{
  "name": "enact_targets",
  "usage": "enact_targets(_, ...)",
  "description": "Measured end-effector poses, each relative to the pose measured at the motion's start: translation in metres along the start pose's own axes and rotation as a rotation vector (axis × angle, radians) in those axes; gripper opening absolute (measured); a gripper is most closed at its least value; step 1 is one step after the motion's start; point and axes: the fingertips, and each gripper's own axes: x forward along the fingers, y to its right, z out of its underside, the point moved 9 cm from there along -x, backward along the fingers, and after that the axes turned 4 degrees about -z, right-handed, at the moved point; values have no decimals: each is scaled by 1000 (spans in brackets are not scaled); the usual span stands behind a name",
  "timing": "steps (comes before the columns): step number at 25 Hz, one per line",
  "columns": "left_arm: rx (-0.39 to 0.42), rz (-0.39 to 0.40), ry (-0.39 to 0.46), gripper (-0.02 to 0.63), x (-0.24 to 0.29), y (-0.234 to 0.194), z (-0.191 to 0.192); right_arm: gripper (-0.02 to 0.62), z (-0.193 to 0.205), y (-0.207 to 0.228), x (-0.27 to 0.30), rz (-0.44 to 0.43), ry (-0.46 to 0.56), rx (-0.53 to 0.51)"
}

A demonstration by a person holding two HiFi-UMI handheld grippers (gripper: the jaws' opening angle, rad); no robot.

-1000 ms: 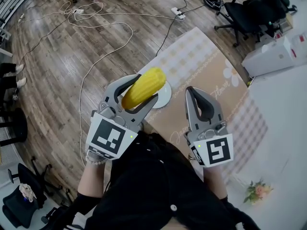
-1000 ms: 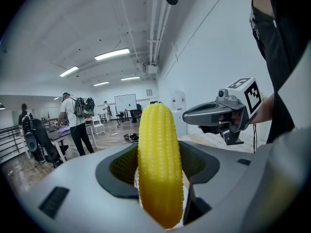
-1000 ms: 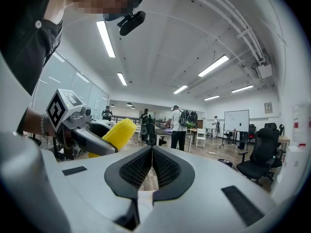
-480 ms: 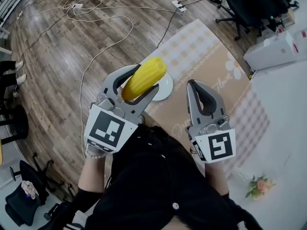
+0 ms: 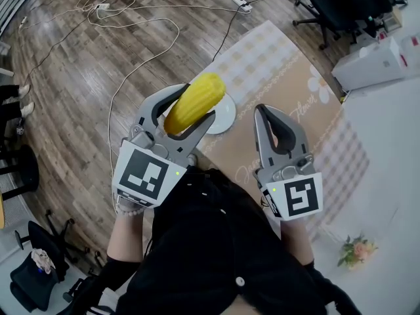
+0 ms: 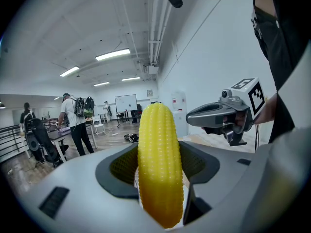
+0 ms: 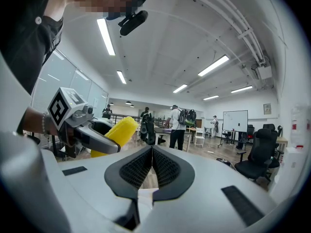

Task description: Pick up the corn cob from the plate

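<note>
A yellow corn cob [image 5: 194, 103] is held up in the air with my left gripper [image 5: 195, 105] shut on its middle. It hangs above the white plate [image 5: 225, 122], which lies on the near left corner of the patterned mat [image 5: 282, 87]. In the left gripper view the corn cob [image 6: 160, 164] stands upright between the dark pads [image 6: 121, 166]. My right gripper [image 5: 264, 113] hovers beside it to the right, jaws together and holding nothing. The right gripper view shows its pads [image 7: 141, 168] touching, with the corn cob [image 7: 116, 130] off to the left.
The beige mat with a daisy print covers a low table. White cables [image 5: 131, 25] trail over the wooden floor. Black office chairs [image 5: 341, 8] and a white box [image 5: 371, 64] stand at the back right. A small flower bunch [image 5: 355, 249] lies at the lower right.
</note>
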Motion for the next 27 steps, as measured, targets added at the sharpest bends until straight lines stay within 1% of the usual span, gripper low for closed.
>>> enact_targets(4,-65,-29,-22,261,0,-1,-1,42,1,1,1,5,-8,-3)
enact_targets(7,-31,-16,-9,261,1,-3,1,43,2,1,2,9,-9,1)
enact_targets(12,1,-4,-4,261,2,-4,4,41,5,0,2,10,-13,0)
enact_targets(16,-27,-12,-15,261,1,-2,3,41,4,0,2,12,-12,4)
enact_targets(20,-2,3,-7,261,1,-1,4,43,3,-1,1,11,-13,3)
enact_targets(27,3,2,-17,261,2,0,5,42,5,-1,0,10,-14,8)
